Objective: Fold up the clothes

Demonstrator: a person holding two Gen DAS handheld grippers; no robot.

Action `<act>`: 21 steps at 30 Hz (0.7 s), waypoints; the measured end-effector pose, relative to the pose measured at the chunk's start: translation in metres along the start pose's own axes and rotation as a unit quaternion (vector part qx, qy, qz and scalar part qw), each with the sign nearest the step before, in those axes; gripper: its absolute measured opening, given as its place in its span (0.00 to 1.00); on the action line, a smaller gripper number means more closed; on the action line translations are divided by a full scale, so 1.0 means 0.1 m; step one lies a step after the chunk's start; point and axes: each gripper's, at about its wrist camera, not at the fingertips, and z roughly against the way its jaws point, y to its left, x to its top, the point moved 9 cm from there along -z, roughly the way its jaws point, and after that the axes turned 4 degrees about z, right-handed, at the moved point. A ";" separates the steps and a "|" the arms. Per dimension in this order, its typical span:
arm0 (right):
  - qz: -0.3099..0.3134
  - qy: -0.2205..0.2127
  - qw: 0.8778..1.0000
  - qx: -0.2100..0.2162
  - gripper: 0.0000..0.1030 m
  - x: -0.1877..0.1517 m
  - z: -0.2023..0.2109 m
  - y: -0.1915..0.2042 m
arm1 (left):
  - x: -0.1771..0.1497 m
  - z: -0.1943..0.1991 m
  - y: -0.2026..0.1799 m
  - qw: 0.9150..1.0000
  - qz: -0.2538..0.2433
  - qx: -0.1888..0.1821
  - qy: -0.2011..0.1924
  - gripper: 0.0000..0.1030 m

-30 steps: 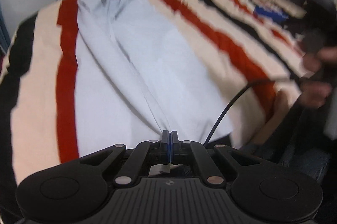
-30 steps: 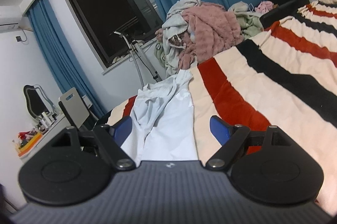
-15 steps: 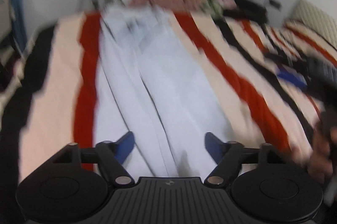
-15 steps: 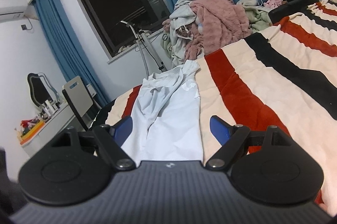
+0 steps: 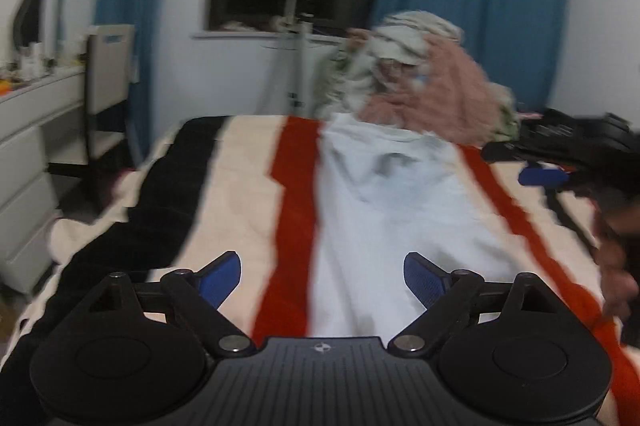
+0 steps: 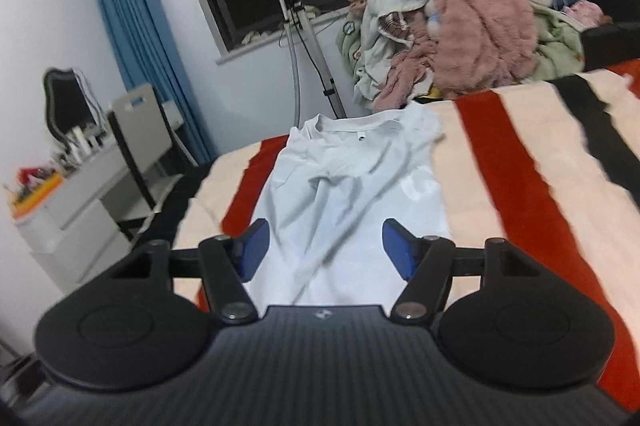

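Note:
A pale blue-white T-shirt point(image 6: 352, 186) lies lengthwise on the striped blanket point(image 6: 520, 186), folded narrow, its collar at the far end. In the left wrist view the same shirt point(image 5: 384, 210) runs away from me beside a red stripe. My left gripper point(image 5: 322, 276) hovers over the shirt's near end, its jaws opening, nothing between them. My right gripper point(image 6: 324, 246) is above the shirt's near part with its jaws closing; the pads do not press on cloth. The right gripper point(image 5: 560, 178) also shows at the right edge of the left wrist view, with a hand point(image 5: 616, 266) below it.
A pile of unfolded clothes point(image 6: 452, 26), pink, white and green, rises beyond the bed's far end. A metal stand point(image 6: 308, 38) is by the dark window. A grey chair point(image 6: 140, 138) and a white dresser point(image 6: 72, 214) stand left of the bed.
The left gripper let go of the shirt's edge and opened wide, swinging left. The right gripper moved across over the shirt and its jaws narrowed a little.

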 end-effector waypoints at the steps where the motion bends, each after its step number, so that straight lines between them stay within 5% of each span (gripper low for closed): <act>1: -0.003 0.004 1.000 0.002 0.64 0.02 -0.22 0.03 | -0.01 -0.08 0.04 1.000 0.012 0.002 0.000 0.88; 8: 0.013 0.037 0.998 -0.044 0.64 -0.01 -1.47 0.11 | -0.05 -0.65 0.31 0.997 0.077 -0.007 0.025 0.88; 9: 0.028 0.034 0.997 -0.059 0.57 -0.02 -1.57 0.11 | -0.07 -0.70 0.34 0.996 0.082 -0.009 0.030 0.88; 10: 0.040 0.033 0.996 -0.067 0.34 -0.03 -1.64 0.11 | -0.10 -0.74 0.37 0.996 0.085 -0.013 0.034 0.88; 12: 0.048 0.024 0.996 -0.073 0.08 -0.05 -1.66 0.08 | -0.13 -0.80 0.40 0.995 0.093 -0.021 0.042 0.88; 15: 0.046 -0.017 0.994 -0.100 0.07 -0.02 -1.51 -0.03 | -0.14 -0.85 0.43 0.994 0.098 -0.029 0.046 0.88; 18: 0.066 -0.062 0.981 -0.170 0.07 -0.01 -1.30 -0.26 | -0.16 -0.86 0.41 0.993 0.102 -0.037 0.045 0.88; 21: 0.028 -0.041 0.982 -0.183 0.08 -0.10 -1.28 -0.51 | -0.17 -0.84 0.37 0.993 0.097 -0.039 0.045 0.87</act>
